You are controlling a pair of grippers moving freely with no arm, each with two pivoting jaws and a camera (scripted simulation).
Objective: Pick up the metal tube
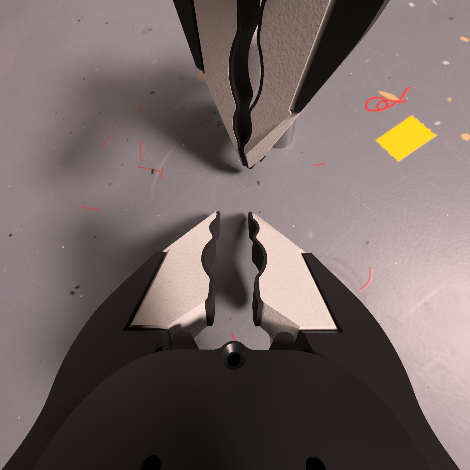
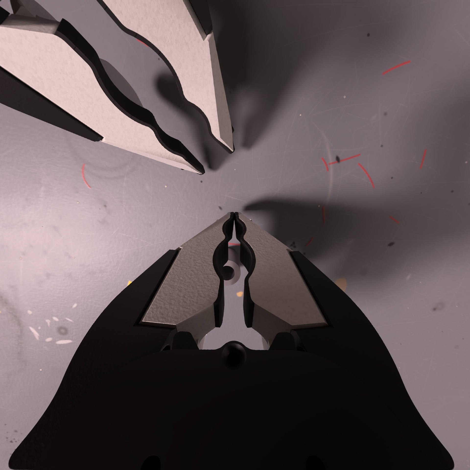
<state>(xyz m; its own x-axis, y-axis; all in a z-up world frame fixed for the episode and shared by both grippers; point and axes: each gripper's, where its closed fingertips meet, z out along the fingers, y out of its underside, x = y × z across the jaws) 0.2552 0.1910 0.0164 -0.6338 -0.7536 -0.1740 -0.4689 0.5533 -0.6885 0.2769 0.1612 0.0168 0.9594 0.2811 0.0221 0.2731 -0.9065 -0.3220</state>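
Above grey floor (image 1: 76, 229): right claw (image 2: 234, 214) clamps metal tube (image 2: 230, 273); left claw (image 1: 234, 215) parted.

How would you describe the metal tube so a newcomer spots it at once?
On the grey table, find the right claw, shut at its tips. The metal tube sits in the round hollow between its fingers: the only pale, hollow-ended cylinder.

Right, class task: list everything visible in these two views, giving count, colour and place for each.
metal tube: one, grey, seen through the right gripper's finger gap; whether it is clamped is unclear
tape patch: one, yellow, flat on the table, right of the tube
thread scraps: several, red, scattered over the table
table: one, grey, scuffed and speckled
left hand-held gripper: one, black with pale fingers, open, empty
right hand-held gripper: one, same colours, fingertips together
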